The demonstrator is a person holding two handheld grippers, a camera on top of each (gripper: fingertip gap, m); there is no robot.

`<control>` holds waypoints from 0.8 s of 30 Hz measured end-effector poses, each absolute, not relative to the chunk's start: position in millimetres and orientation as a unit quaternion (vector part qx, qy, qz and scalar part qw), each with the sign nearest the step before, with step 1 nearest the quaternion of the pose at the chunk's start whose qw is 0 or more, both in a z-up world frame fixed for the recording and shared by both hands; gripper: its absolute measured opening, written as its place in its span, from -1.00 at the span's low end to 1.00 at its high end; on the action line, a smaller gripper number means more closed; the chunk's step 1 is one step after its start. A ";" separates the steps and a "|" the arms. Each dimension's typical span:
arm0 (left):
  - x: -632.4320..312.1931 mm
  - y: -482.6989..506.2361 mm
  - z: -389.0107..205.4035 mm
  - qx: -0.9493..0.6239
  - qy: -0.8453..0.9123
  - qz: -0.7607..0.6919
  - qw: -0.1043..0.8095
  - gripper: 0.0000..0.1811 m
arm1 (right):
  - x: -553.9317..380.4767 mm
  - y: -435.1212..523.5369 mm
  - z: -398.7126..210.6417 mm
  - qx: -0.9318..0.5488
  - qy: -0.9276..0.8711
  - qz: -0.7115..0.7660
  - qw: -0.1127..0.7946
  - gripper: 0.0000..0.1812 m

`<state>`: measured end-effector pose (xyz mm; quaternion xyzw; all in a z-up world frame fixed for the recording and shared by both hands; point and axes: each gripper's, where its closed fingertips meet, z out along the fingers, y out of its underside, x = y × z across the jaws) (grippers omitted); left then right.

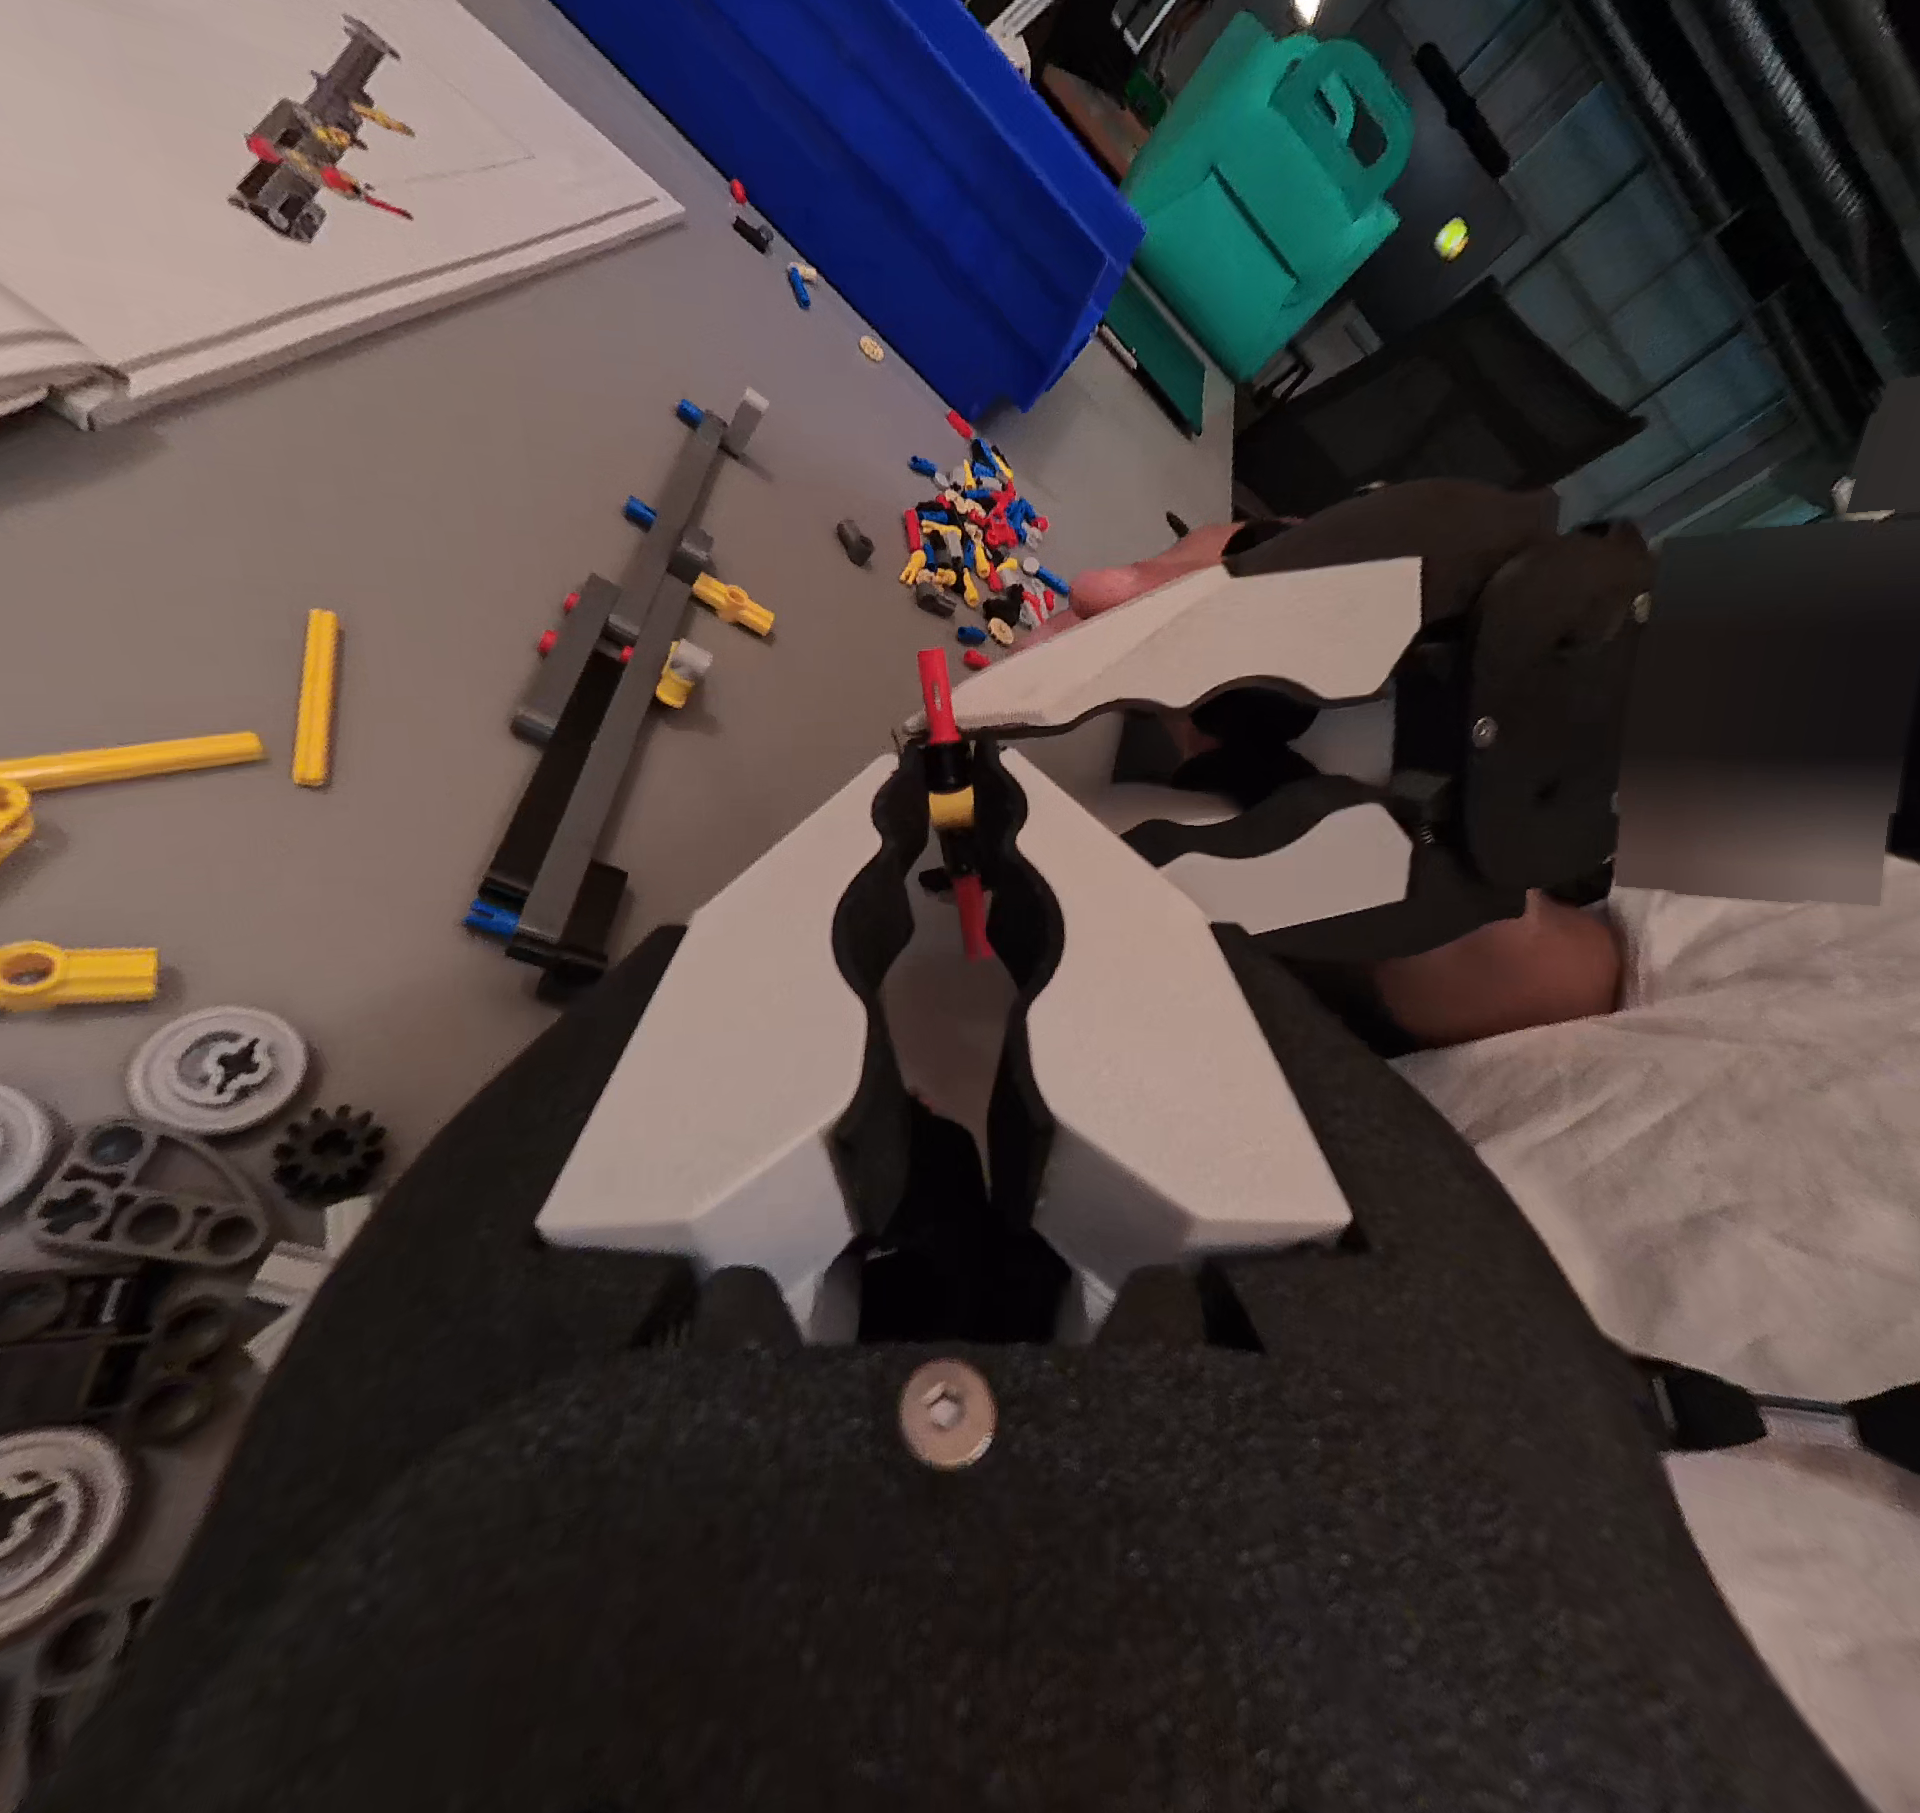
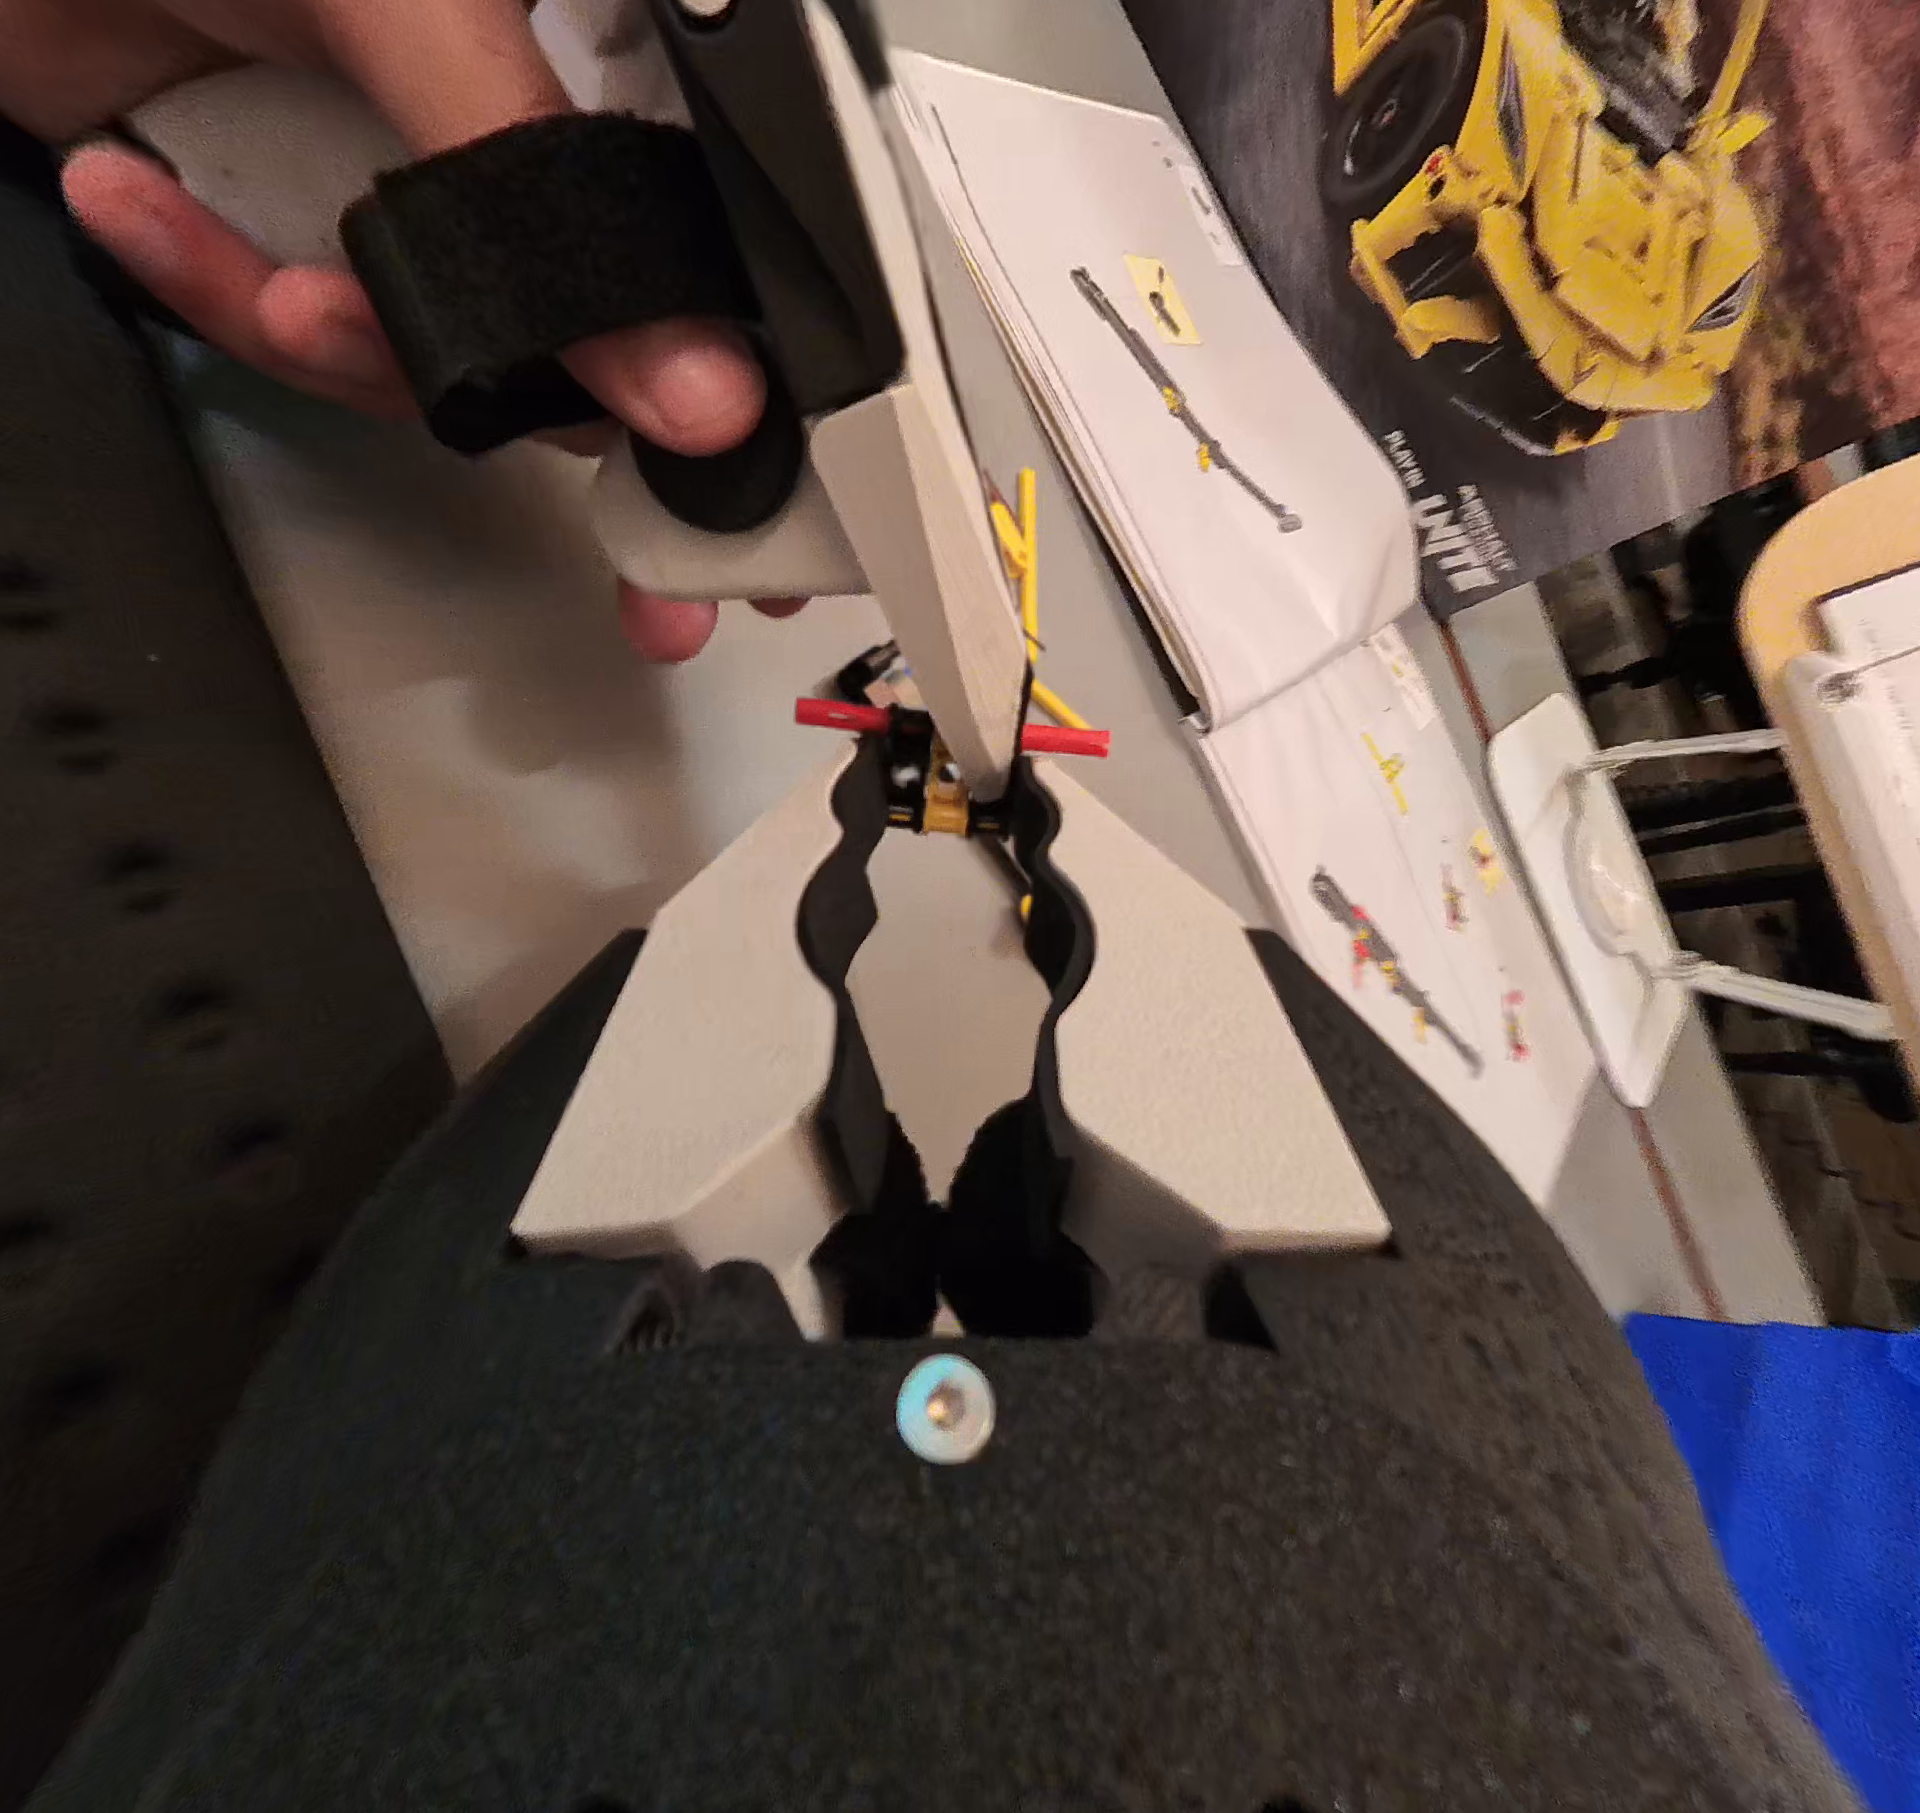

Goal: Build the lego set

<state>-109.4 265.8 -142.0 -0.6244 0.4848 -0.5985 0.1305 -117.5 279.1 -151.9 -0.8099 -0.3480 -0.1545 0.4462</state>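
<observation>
Right up close, the left gripper [image 1: 948, 807] is closed on a small lego sub-assembly [image 1: 951, 807]: red axle w/ a yellow connector and black bits, pinched at the fingertips, above the grey table [image 1: 416, 537]. The right gripper [image 1: 914, 724] comes in from the right side, tips meeting the same piece at the axle's upper end. In the right wrist view the right gripper [image 2: 940, 797] is clamped on the yellow/black part of that sub-assembly [image 2: 940, 797], red axle sticking out both sides, and the left gripper's finger [image 2: 935, 558] crosses in front from above (person's hand [image 2: 343, 205] strapped into its handle).

Next out on the table: a long grey/black beam assembly [image 1: 613, 693] w/ blue and red pins, loose yellow axles [image 1: 315, 698], grey wheel hubs [image 1: 218, 1069] and a black gear [image 1: 329, 1152] at left. Farther: a heap of small mixed pins [image 1: 977, 542], an open instruction booklet [image 1: 312, 153], then a blue bin [image 1: 831, 122]. Box art w/ a yellow car [image 2: 1558, 153] lies beyond the booklet in the right view.
</observation>
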 end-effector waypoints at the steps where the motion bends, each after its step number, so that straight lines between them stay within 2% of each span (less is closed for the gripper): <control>1: -108.8 267.2 -140.1 -0.627 0.465 -0.614 0.117 -0.93 | -117.8 281.0 -149.2 -0.813 -0.332 -0.136 0.458 -0.73; 2: -108.8 269.9 -134.9 -0.627 0.438 -0.637 0.100 -0.93 | -117.9 282.1 -142.6 -0.808 -0.321 -0.126 0.478 -0.71; 4: -110.4 281.5 -123.9 -0.623 0.381 -0.680 0.075 -0.93 | -116.2 281.8 -124.5 -0.793 -0.296 -0.103 0.523 -0.44; 6: -112.8 287.0 -112.9 -0.607 0.335 -0.719 0.045 -0.93 | -118.4 278.5 -113.6 -0.784 -0.281 -0.051 0.552 -0.41; 9: -113.1 290.5 -103.8 -0.592 0.303 -0.746 0.039 -0.93 | -116.2 280.7 -112.8 -0.788 -0.246 0.000 0.564 -0.47; 13: -115.4 295.5 -85.2 -0.561 0.269 -0.781 0.059 -0.94 | -126.7 281.4 -113.2 -0.783 -0.148 0.200 0.570 -0.53; 17: -114.8 288.7 -81.2 -0.555 0.297 -0.772 0.092 -0.94 | -131.9 275.9 -98.7 -0.733 -0.108 0.309 0.596 -0.72; 20: -112.1 285.1 -80.7 -0.554 0.305 -0.767 0.110 -0.94 | -126.6 275.8 -98.6 -0.727 -0.088 0.334 0.593 -0.72; 24: -108.4 275.0 -82.0 -0.552 0.322 -0.761 0.111 -0.93 | -122.6 273.8 -93.0 -0.713 -0.078 0.343 0.606 -0.86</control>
